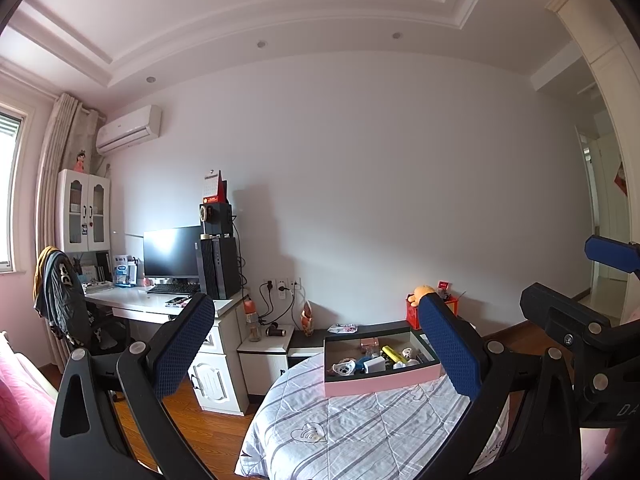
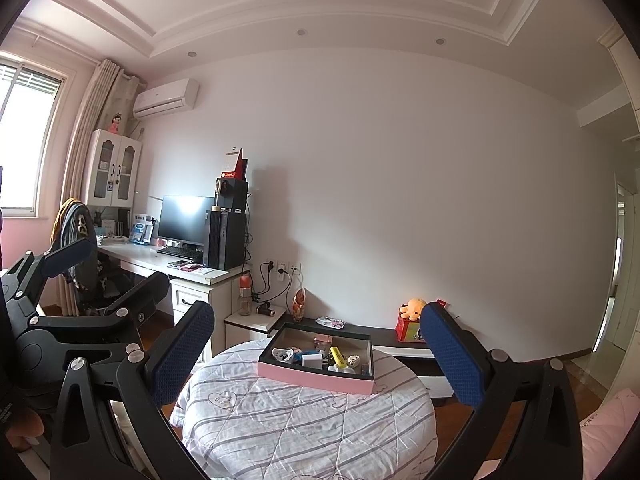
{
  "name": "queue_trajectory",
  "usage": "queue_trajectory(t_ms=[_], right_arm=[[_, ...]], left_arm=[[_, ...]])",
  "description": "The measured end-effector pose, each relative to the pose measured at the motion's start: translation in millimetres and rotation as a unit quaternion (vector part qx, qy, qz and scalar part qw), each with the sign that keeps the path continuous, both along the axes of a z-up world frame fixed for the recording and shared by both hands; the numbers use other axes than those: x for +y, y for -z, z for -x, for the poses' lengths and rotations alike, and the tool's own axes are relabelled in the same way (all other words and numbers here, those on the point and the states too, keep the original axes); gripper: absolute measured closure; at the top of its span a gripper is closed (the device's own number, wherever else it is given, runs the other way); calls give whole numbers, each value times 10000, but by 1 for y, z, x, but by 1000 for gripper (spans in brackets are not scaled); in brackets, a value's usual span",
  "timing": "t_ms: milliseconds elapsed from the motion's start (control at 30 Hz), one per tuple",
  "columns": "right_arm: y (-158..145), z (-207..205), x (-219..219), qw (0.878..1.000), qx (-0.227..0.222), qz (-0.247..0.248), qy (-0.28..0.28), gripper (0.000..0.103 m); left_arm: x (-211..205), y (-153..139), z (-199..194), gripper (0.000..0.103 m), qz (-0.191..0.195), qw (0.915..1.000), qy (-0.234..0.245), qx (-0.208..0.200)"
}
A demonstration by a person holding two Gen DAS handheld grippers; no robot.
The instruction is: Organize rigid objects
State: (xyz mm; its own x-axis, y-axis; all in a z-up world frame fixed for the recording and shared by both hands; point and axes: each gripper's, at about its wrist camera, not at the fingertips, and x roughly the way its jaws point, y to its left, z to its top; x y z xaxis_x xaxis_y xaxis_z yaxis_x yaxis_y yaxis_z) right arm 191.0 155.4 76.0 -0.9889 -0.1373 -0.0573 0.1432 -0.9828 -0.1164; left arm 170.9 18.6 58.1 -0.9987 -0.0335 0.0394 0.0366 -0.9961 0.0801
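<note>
Right wrist view: pink-sided box (image 2: 316,378) of small clutter on striped quilt (image 2: 304,420); both tongs gape wide, empty.

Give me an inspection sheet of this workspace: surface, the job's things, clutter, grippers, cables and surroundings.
Surface: striped quilted bed cover, wrinkled, bare except for the box.
Job's things: pink-sided open box on the cover, holding a yellow highlighter, a white charger plug and other small items too small to name.
Clutter: orange plush toy on a red box on the low cabinet behind the bed.
Grippers: left gripper open, empty; right gripper open, empty; both held back from the box.
Cables: black cables plugged into wall sockets by the desk.
Surroundings: desk with monitor, computer tower, wall air conditioner, window.
</note>
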Motion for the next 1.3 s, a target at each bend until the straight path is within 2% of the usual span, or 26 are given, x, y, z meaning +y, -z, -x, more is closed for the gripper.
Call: queue_trajectory(t_ms=[1300], right_arm=[[1, 4, 4, 9999, -41, -51, 86, 0]], left_arm=[[-1, 4, -1, 0, 26, 10000, 71, -51]])
